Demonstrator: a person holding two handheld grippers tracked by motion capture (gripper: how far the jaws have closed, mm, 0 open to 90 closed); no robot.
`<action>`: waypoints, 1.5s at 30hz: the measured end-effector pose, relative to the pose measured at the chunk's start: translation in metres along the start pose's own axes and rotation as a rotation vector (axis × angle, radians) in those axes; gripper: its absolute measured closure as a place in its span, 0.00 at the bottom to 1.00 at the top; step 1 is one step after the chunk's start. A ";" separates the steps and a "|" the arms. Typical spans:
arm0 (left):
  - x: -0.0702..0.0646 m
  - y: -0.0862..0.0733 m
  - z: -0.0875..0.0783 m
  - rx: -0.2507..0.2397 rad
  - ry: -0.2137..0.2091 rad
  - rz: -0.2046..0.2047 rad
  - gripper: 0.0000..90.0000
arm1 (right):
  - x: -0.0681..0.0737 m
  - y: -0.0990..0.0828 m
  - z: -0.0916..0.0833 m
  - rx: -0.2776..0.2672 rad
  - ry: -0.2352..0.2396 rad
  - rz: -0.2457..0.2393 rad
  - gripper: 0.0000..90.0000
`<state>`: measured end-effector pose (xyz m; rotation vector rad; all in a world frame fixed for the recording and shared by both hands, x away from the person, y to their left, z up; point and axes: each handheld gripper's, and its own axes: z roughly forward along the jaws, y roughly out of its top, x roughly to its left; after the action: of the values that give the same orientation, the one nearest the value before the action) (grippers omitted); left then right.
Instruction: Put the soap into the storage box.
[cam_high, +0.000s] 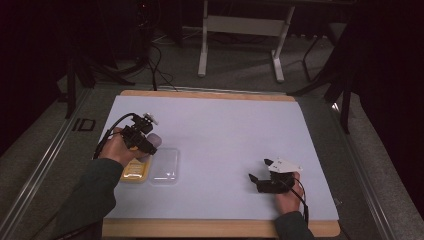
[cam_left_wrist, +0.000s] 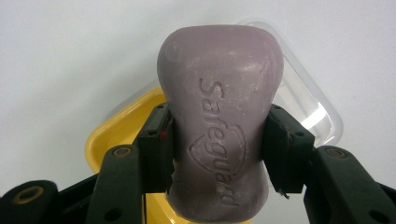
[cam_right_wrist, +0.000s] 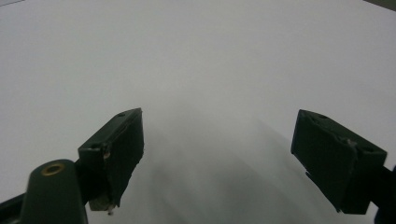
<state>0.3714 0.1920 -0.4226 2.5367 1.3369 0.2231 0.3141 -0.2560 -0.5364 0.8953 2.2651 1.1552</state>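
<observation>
Left gripper (cam_left_wrist: 217, 154) was clamped on the purple soap bar (cam_left_wrist: 219, 121), one jaw pad pressed to each narrowed side at about mid-length. "Safeguard" lettering ran along the bar's face, which was turned toward the left gripper view's camera. Bar was held off the mat, directly above the yellow soap dish (cam_left_wrist: 116, 133); no contact visible between the two.

In the high view the left gripper (cam_high: 145, 145) sat over the far end of the yellow soap dish (cam_high: 135, 172), the soap bar (cam_high: 154, 140) poking out just past it. Clear lid (cam_high: 165, 165) lay flat on the mat, touching or just beside the dish on its right side; couldn't tell which. In the left gripper view the clear lid (cam_left_wrist: 310, 105) showed behind the bar, at the dish's edge.

Right gripper (cam_high: 261, 171) was well apart from the dish, far to its right and slightly nearer the person, resting on or just above the white mat (cam_high: 225, 130). Jaws spread wide, nothing between them: right gripper (cam_right_wrist: 219, 158) over bare white mat (cam_right_wrist: 196, 60).

Mat covered a wooden table (cam_high: 210, 227), whose edge showed on the near side of the dish.
</observation>
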 end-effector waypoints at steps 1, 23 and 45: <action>0.001 -0.002 -0.001 -0.001 0.001 -0.006 0.55 | 0.000 0.000 0.000 0.000 0.000 0.000 0.19; 0.017 -0.028 0.004 0.014 -0.017 -0.131 0.55 | 0.001 0.000 0.000 0.001 -0.006 -0.002 0.19; 0.025 -0.046 0.046 0.101 -0.026 -0.226 0.55 | 0.001 0.000 0.000 0.004 -0.004 -0.002 0.19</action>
<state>0.3613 0.2306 -0.4796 2.4308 1.6476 0.0783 0.3137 -0.2556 -0.5363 0.8952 2.2653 1.1479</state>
